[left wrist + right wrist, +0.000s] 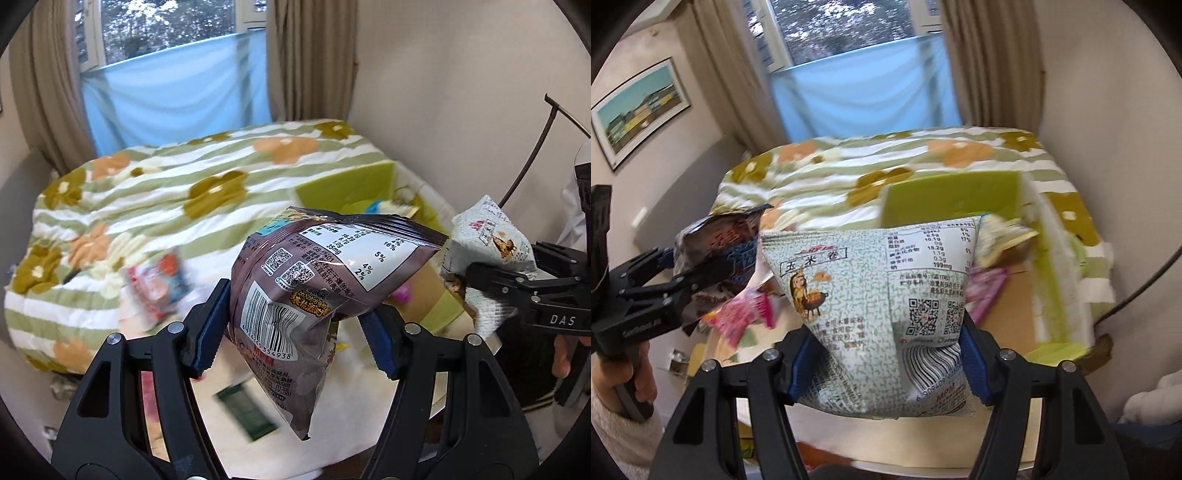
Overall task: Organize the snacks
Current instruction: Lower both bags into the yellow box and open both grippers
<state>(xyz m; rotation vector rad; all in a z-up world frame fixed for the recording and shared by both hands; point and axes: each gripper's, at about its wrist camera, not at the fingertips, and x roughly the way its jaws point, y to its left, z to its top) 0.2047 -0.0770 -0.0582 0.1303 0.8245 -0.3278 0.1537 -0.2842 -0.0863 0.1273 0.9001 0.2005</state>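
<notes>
Gripping a snack in each hand, you have both tools loaded. Your left gripper [295, 332] is clamped on a brown packet [314, 291], its blue pads [207, 332] pinching the lower part, and the packet fills the middle of the left view, barcode facing the camera. Your right gripper [882, 365] is closed around a pale green packet [875, 302] that fills the centre of the right view.

Each camera catches the other tool from the side: the pale green packet sits at the right edge of the left view [487, 254], and the brown one at the left edge of the right view [716, 258], with your left hand [631, 380] on the handle below it.

Only the left view shows a dark green packet [247, 413] and a blurred red and white packet [159, 288] lying low in the frame. Only the right view shows the framed picture [639, 110] at upper left and pink packets [746, 314] at centre left.

Both views show the green box [1056, 280] on the right and the flowered quilt [147, 192] behind.
</notes>
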